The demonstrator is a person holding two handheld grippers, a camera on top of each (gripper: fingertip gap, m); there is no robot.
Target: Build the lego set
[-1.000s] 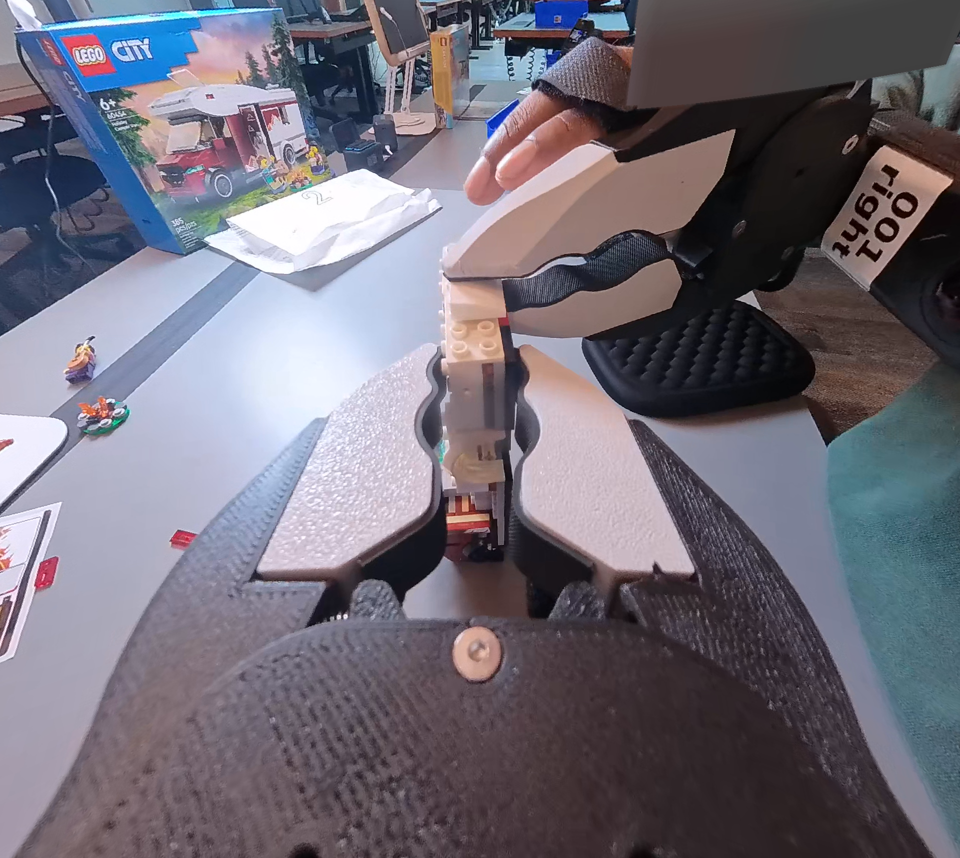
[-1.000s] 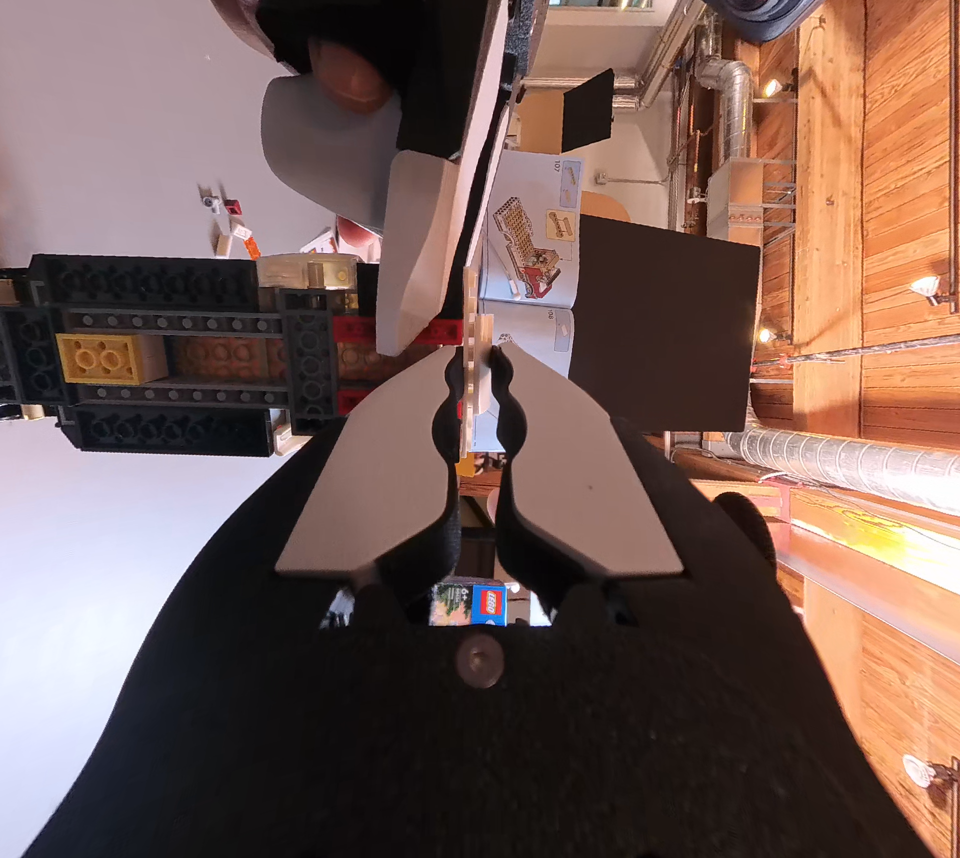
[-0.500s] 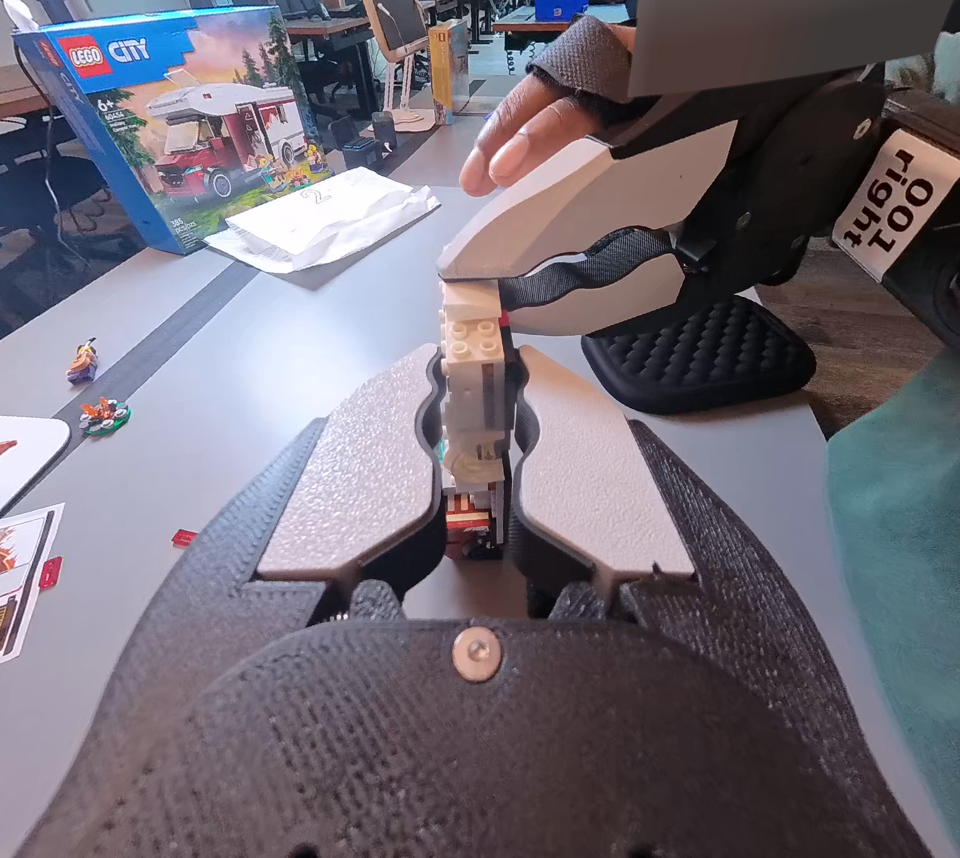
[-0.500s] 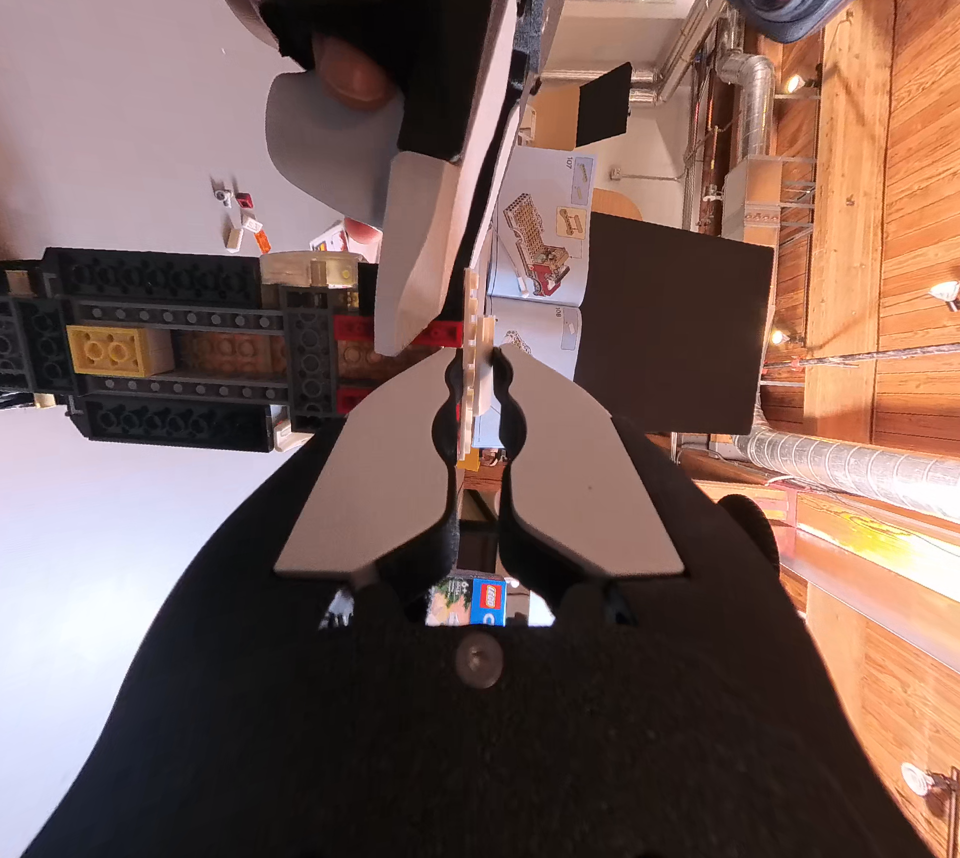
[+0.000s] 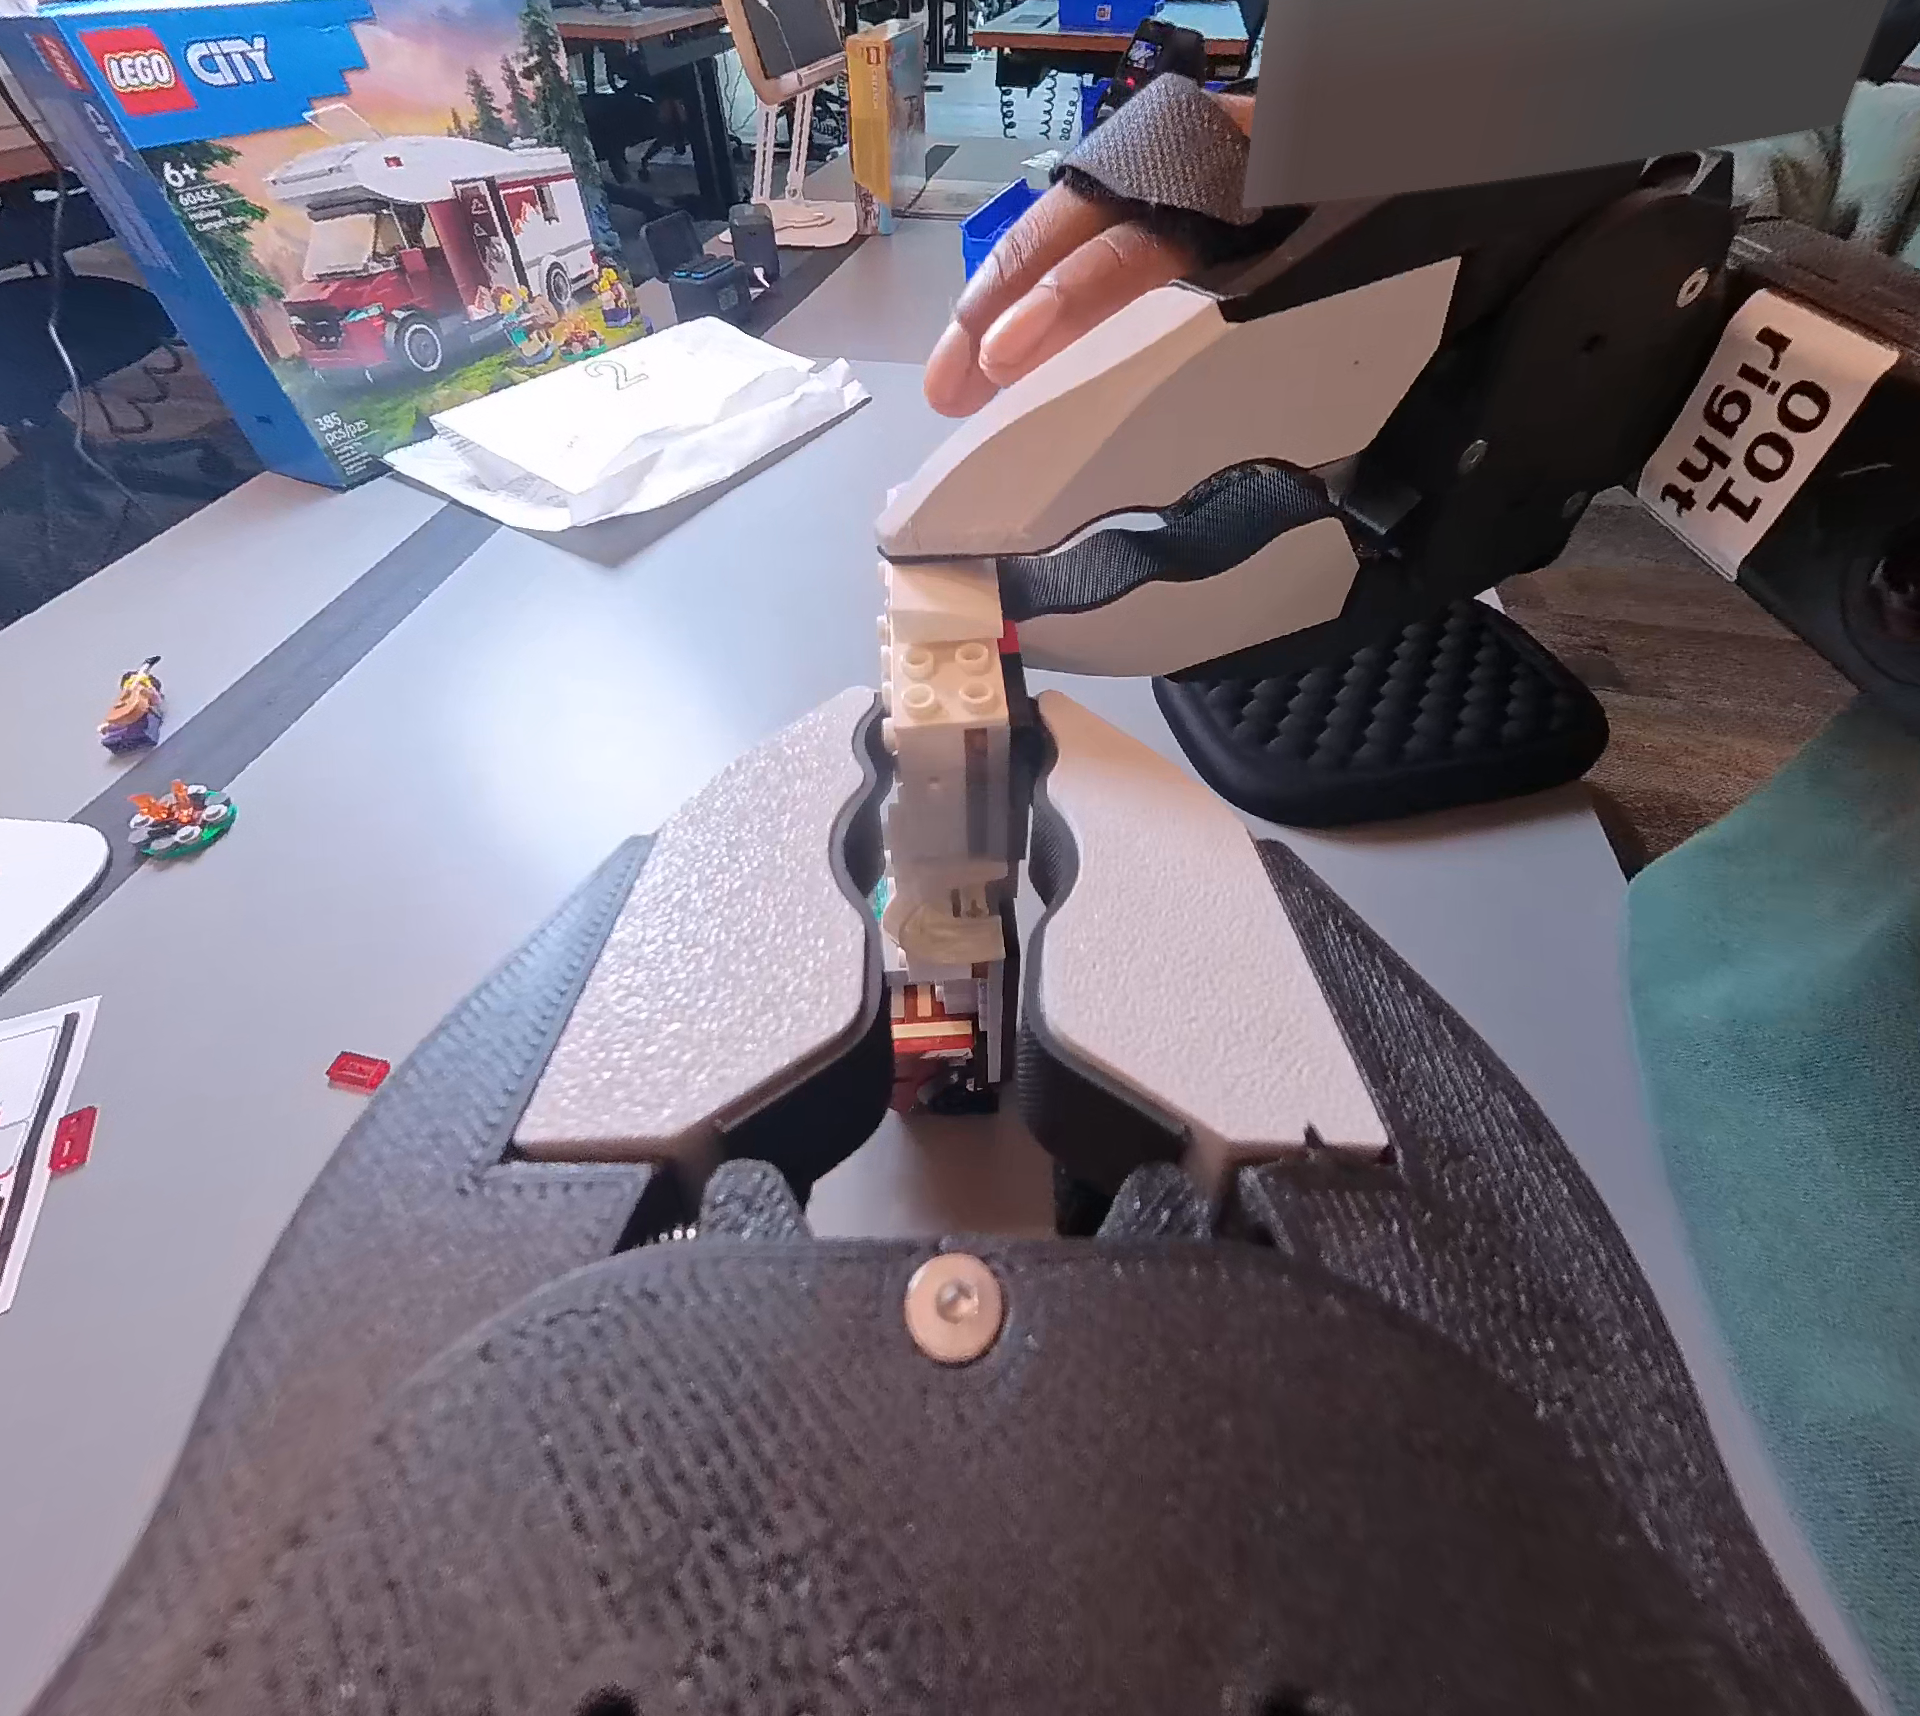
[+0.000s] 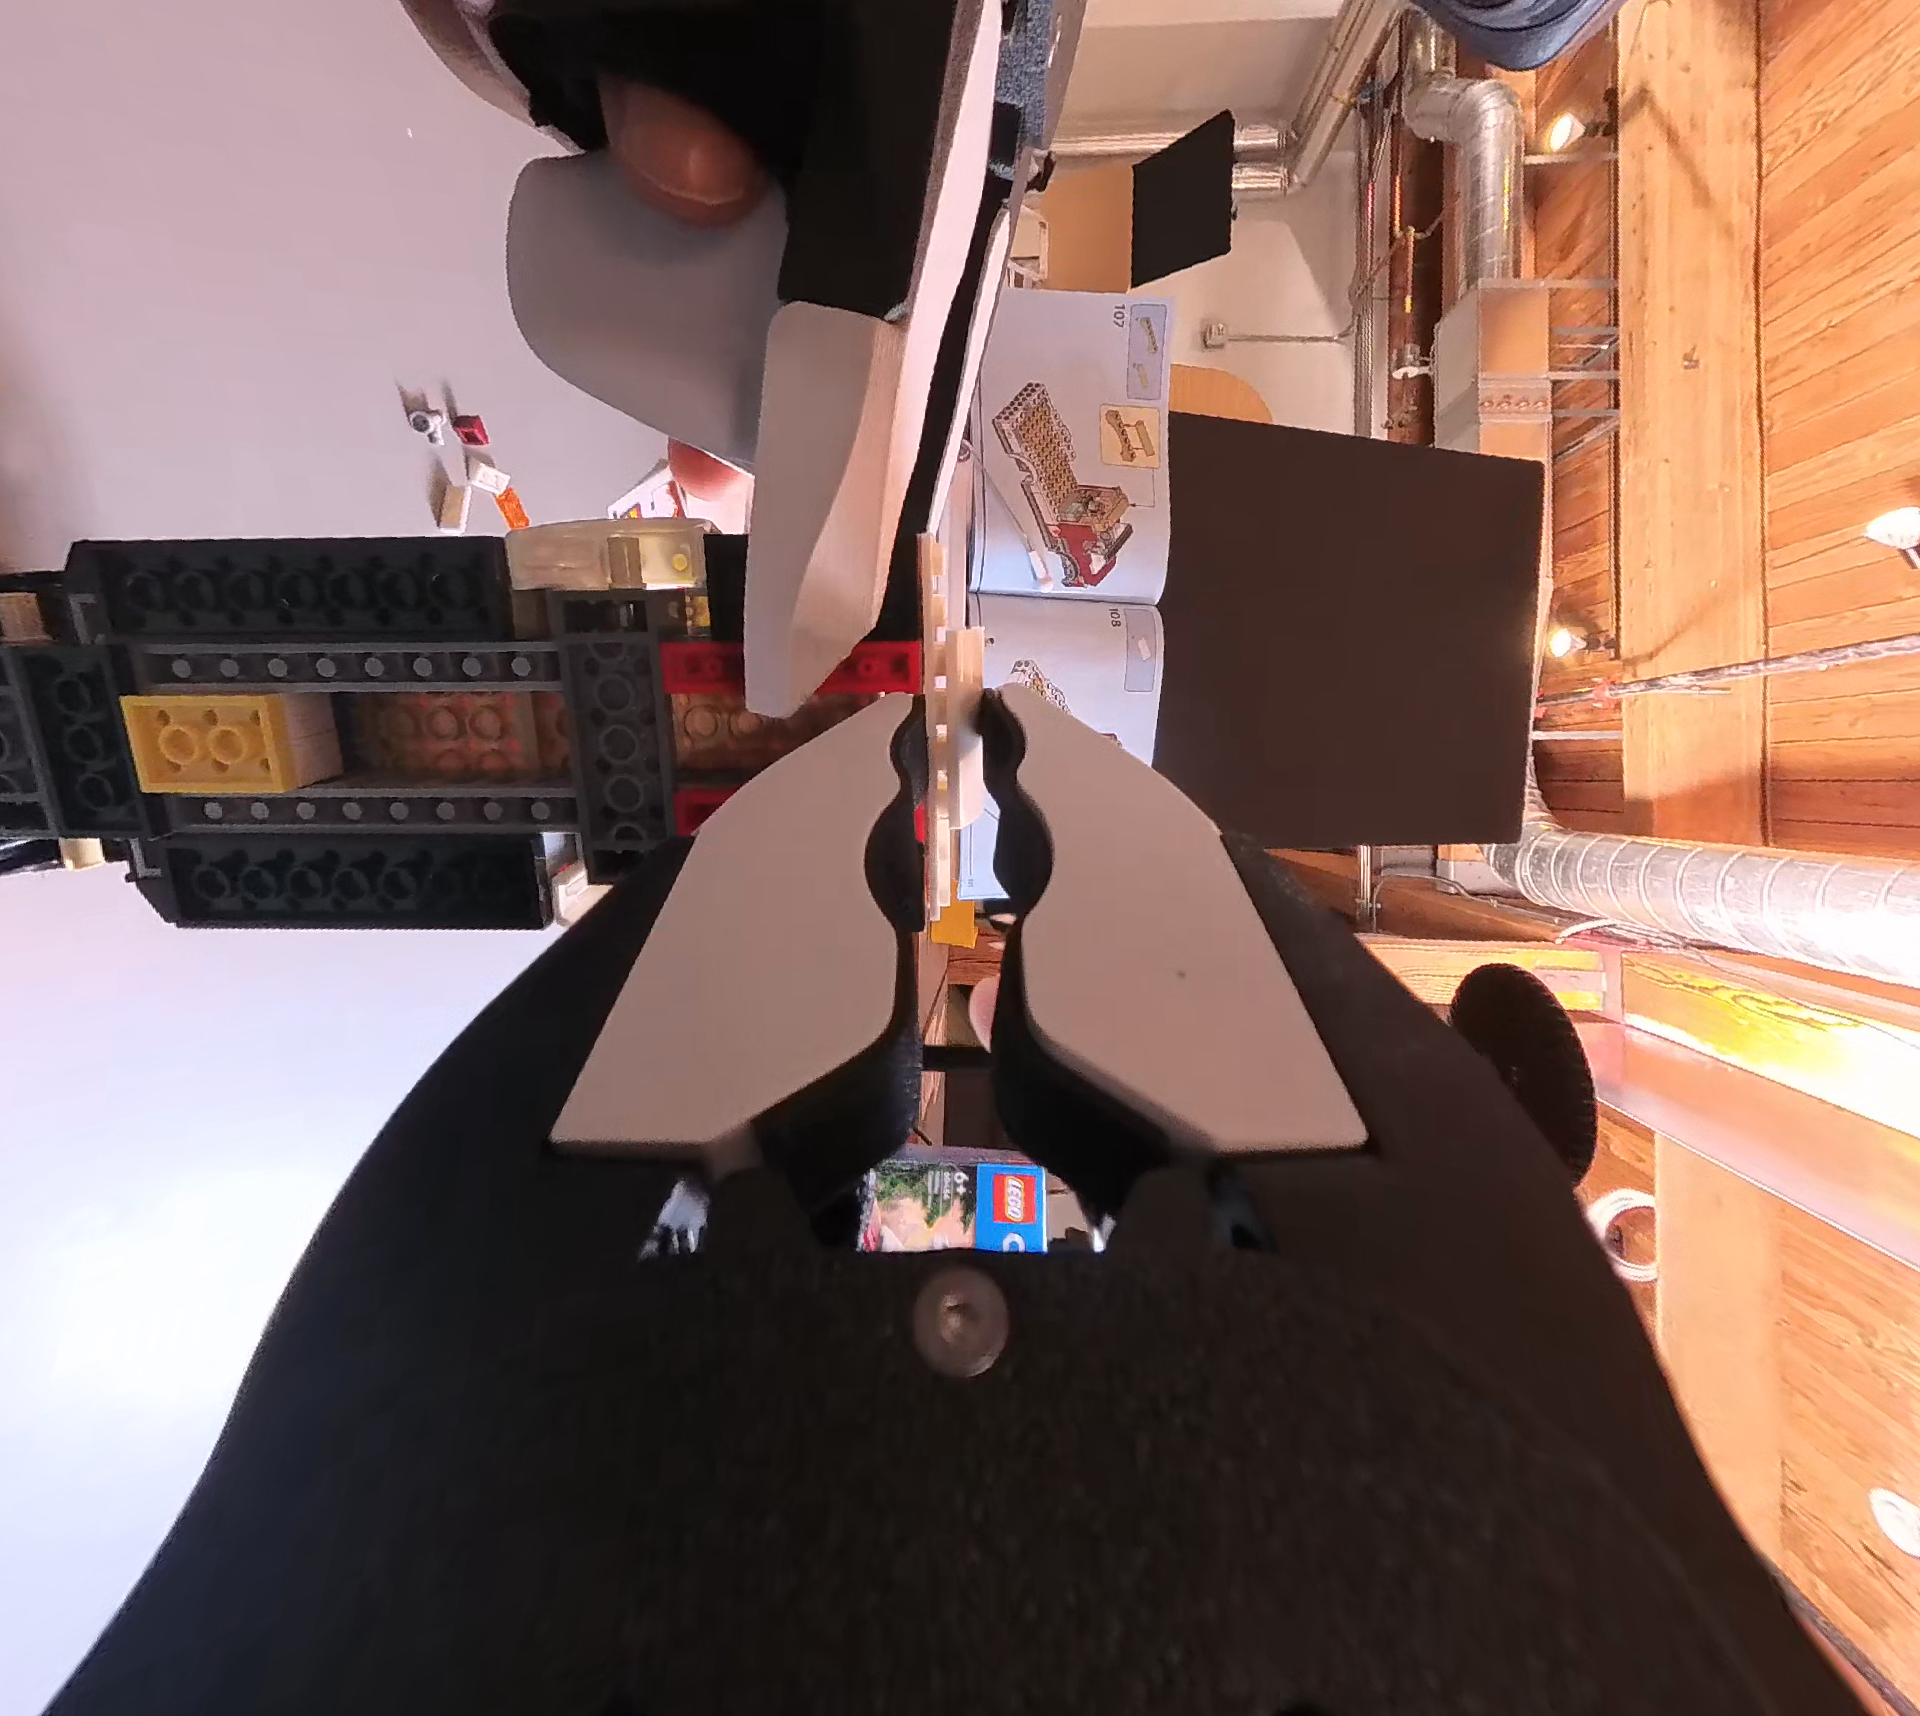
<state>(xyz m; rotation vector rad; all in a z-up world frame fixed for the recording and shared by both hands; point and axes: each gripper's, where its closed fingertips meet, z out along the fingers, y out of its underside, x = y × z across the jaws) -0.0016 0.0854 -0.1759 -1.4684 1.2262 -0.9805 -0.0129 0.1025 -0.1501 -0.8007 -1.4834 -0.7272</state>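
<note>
The half-built camper (image 5: 951, 793) is clamped on edge in the left gripper (image 5: 951, 845) jaws above the tabletop (image 5: 436, 731); the right gripper (image 6: 951, 762) jaws are closed on a thin white plate (image 6: 951, 731) at its top end. Light, rigid, yet easily popped apart; solid walls are best gripped.

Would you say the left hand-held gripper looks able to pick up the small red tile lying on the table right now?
Probably not: the left hand-held gripper is shut on the model, though the red tile lies unobstructed.

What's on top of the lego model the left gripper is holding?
The right gripper pinches a white plate against the far end of the lego model clamped in the left gripper. Its fingers cover the joint, so seating cannot be judged.
</note>
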